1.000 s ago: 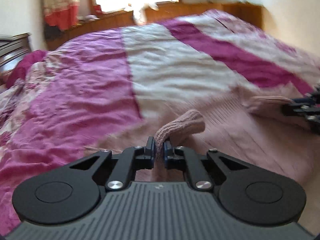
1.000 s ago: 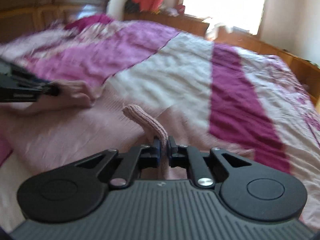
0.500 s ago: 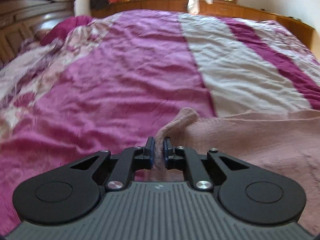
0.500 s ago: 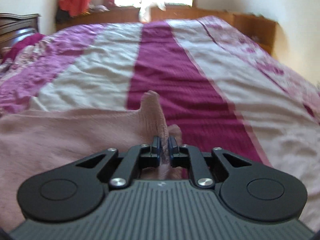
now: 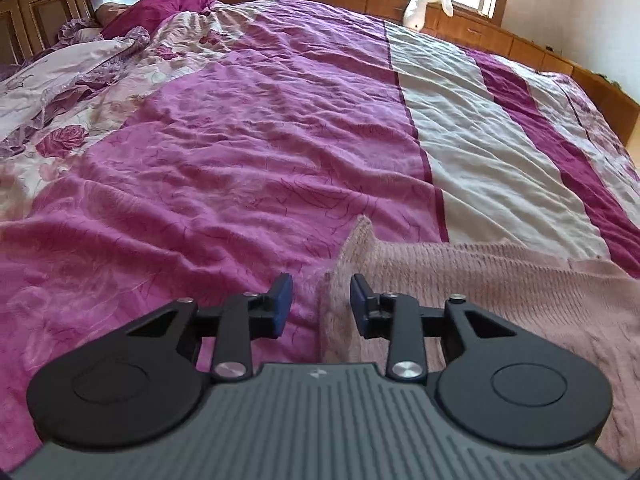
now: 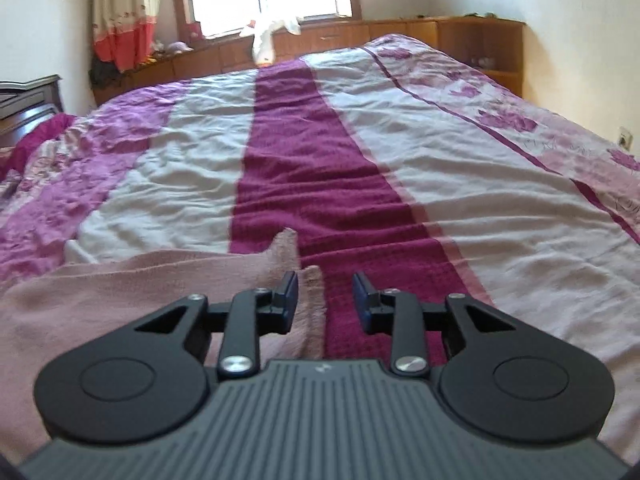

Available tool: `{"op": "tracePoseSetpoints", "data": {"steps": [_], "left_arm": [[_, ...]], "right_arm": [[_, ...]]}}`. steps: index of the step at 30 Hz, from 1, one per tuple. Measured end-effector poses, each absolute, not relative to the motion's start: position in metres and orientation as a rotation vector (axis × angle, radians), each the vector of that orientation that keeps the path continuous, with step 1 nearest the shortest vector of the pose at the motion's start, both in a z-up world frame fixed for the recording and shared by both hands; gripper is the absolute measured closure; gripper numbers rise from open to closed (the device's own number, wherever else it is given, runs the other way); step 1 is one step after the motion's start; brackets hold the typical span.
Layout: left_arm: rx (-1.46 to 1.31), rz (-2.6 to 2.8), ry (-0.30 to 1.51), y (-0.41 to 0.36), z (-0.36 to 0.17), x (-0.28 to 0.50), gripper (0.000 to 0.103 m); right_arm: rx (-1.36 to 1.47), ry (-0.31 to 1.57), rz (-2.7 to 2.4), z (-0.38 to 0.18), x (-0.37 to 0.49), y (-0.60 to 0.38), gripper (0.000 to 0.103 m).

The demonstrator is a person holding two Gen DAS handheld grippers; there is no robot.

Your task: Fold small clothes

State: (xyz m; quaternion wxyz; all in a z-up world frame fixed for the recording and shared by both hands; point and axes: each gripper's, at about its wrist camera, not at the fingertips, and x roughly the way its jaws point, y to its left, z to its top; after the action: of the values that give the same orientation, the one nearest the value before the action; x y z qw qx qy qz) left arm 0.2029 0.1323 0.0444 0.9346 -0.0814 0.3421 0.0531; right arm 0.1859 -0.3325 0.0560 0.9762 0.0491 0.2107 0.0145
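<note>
Where spread flat | pink knit garment (image 5: 500, 292) (corners peaked) | bedspread (image 5: 240, 160)

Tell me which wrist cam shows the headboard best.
Left wrist: the carved wooden headboard fills the top-left corner, panels in focus. The right wrist view catches only a dark sliver at its left edge, no detail.

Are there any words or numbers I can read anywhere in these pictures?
No readable words or numbers anywhere.
A tiny pale logo mark on the grey body of the left tool, not letters I can read.
The same tiny mark on the right tool, also unreadable.
The bedspread has only flower and stripe patterns; the pink knitted garment shows no label.
</note>
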Motion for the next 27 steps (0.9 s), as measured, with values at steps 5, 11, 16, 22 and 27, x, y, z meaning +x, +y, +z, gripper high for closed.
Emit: {"op": "tracePoseSetpoints", "data": {"steps": [5, 11, 16, 22, 27], "left_arm": [[-0.117, 0.087, 0.712, 0.12, 0.063, 0.173, 0.064], [-0.075, 0.024, 0.719, 0.097, 0.069, 0.131, 0.057], [-0.078, 0.049, 0.784, 0.09, 0.046, 0.12, 0.056], [-0.128, 0.063, 0.798, 0.097, 0.033, 0.113, 0.052], [-0.103, 0.066, 0.795, 0.095, 0.045, 0.101, 0.052]], "right_arm": [[0.091, 0.397, 0.125, 0.066, 0.154, -0.324, 0.07], [0.15, 0.486, 0.234, 0.049, 0.148, -0.318, 0.071], [0.228, 0.612, 0.117, 0.017, 0.166, -0.337, 0.064], [0.221, 0.606, 0.116, 0.025, 0.156, -0.333, 0.063], [0.247, 0.566, 0.102, 0.037, 0.13, -0.336, 0.054]]}}
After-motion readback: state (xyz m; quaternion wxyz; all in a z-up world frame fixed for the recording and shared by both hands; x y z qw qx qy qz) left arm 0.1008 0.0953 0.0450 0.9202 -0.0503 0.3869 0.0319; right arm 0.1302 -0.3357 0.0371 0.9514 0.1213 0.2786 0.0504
